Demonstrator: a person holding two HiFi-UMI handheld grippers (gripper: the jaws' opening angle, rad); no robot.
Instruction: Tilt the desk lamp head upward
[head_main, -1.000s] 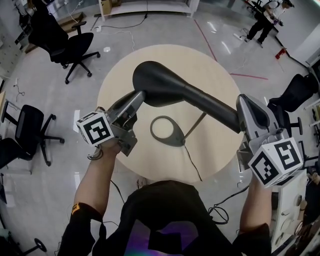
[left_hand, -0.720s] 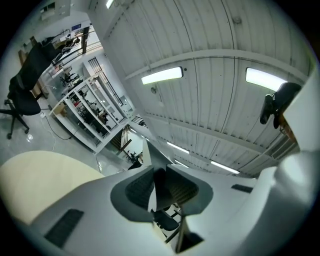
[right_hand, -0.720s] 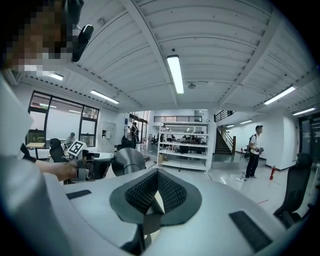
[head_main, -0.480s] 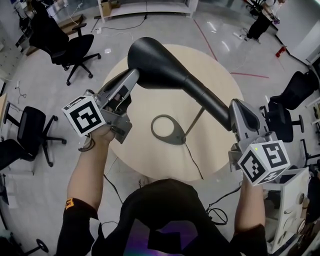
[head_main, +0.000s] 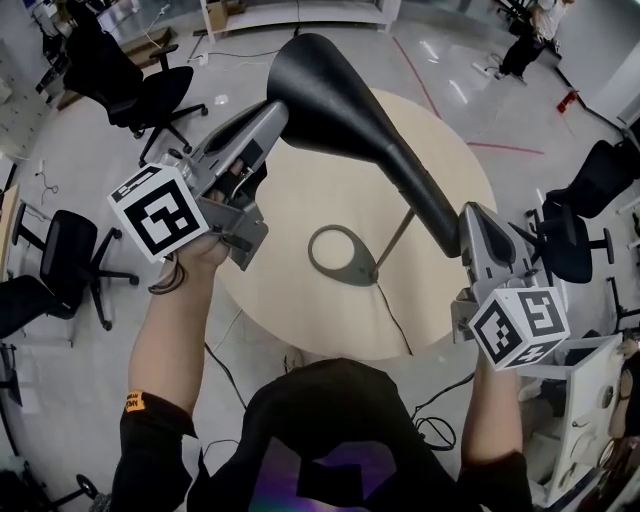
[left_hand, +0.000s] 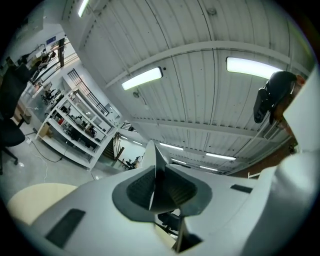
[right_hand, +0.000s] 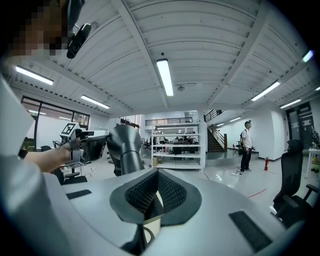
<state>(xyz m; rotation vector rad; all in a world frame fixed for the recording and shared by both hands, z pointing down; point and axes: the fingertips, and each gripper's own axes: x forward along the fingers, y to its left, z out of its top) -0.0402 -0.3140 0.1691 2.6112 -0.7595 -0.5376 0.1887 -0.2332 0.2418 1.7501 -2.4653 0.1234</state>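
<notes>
Tilting higher than before, the lamp head (head_main: 320, 90) has risen.

Black tee (head_main: 335, 400) — grey grippers (head_main: 272, 118) (head_main: 468, 222)

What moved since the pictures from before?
The left gripper rose, its jaws just closing on the lamp head rim, and swung the head up, away from the table. The right gripper stayed near the neck's lower end. The lamp base and the table did not move.
</notes>
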